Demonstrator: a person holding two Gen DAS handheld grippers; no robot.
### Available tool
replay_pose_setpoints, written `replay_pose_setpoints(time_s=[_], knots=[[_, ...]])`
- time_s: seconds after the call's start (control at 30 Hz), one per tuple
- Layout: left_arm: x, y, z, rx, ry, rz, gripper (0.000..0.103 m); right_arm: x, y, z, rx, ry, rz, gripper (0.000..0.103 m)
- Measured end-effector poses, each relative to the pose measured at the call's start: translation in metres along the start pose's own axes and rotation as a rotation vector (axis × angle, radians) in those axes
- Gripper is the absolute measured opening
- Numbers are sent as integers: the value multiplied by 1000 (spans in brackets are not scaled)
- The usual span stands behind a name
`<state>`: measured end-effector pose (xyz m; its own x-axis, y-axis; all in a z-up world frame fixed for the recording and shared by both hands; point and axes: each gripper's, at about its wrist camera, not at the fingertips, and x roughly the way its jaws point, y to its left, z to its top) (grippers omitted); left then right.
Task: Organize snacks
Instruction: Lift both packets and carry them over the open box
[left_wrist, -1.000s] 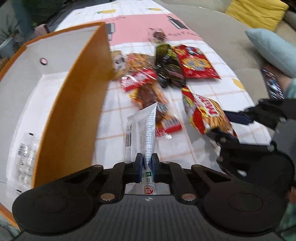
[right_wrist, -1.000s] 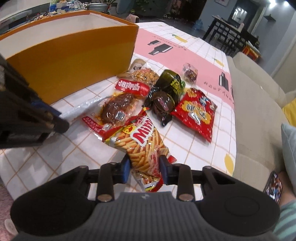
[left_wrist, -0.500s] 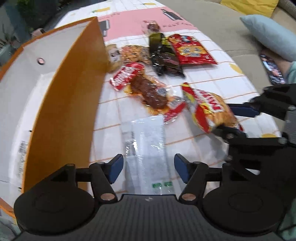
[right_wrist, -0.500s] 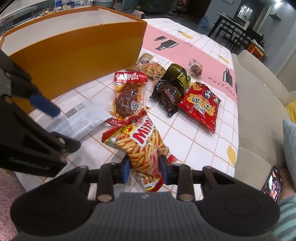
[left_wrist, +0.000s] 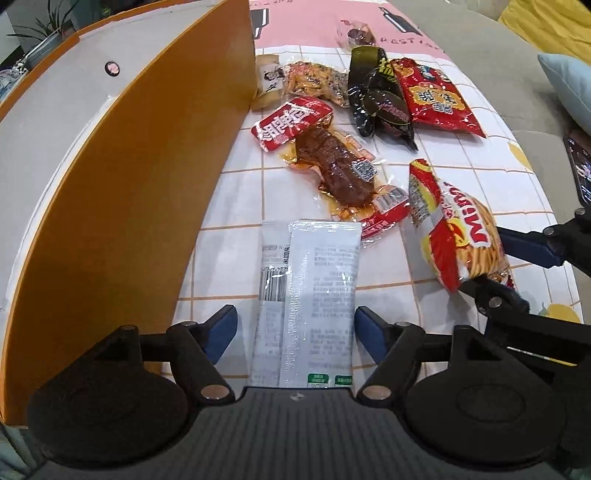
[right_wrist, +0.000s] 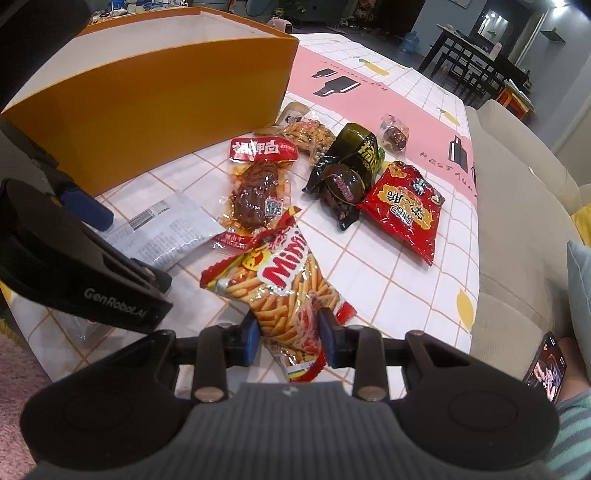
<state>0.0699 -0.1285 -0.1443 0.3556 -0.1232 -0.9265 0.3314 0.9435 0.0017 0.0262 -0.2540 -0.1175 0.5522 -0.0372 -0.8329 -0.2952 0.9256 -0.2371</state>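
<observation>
Left gripper (left_wrist: 295, 328) stood wide open, pointing steeply down over the white sachet (left_wrist: 310, 295); the sachet lay flat on the tablecloth (left_wrist: 236, 206) between the two blue pads, neither pad touching it. Right gripper (right_wrist: 290, 332) was closed on the near end of the red-and-yellow stick-snack bag (right_wrist: 280, 284), both pads pressed into the wrapper, the rest of the bag resting on the cloth. Orange box (left_wrist: 140, 192) stood along the table's left edge, white inside, its near wall just beside the sachet. Clear pack of brown braised meat (left_wrist: 332, 166) with a red header lay past the sachet's far end, its lower corner touching or overlapping the sachet. Further toward the far edge: dark green-black wrapped snack (left_wrist: 376, 99), red crisp packet (left_wrist: 436, 99) touching it on the right, a clear packet of golden pieces (left_wrist: 314, 81), and a small beige packet (left_wrist: 269, 79) against the box corner. One small clear-wrapped dark sweet (left_wrist: 356, 33) sat alone on the pink band of the cloth. Beige sofa (right_wrist: 517, 206) ran along the table's right edge; a phone (right_wrist: 546, 365) showed at the lower right beside a striped sleeve (right_wrist: 572, 435).
</observation>
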Motion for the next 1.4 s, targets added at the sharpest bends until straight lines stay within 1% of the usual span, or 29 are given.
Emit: replay_pose_setpoints(time_s=[0.03,0.07,0.1,0.2,0.4,0.5,0.67,0.8,0.93,1.1,1.27,1.4], knots=[[0,-1,0,3,-5,-4,71,0,1,0,-3,1,-1,31],[-1,-2,0,7,-10,-5,67,0,1,-1,-5,1,-2,31],[-1,-4,1,13,-14,-7,59,0,1,0,-7,1,-3,31],[-1,-6,1,22,-20,-3,57,0,1,0,-6,1,-3,31],[-5,-4,-1,15,-24,-30,55,-2,0,1,8,-5,-2,30],[-14,-4,0,14,-45,-44,54,-7,-3,2,28,-19,-2,29],[-36,-2,5,-2,-79,-81,54,-15,-7,7,65,-18,6,29],[-61,3,10,-25,-119,-112,54,-22,-12,15,109,-9,8,29],[-88,13,15,-50,-167,-140,54,-37,-14,24,132,-40,13,28],[-124,34,27,-75,-217,-165,54,-57,-13,43,150,-102,53,28],[-154,57,46,-38,-258,-146,54,-74,-4,71,131,-170,106,28],[-170,80,63,-29,-253,-141,54,-84,9,96,81,-214,136,28]])
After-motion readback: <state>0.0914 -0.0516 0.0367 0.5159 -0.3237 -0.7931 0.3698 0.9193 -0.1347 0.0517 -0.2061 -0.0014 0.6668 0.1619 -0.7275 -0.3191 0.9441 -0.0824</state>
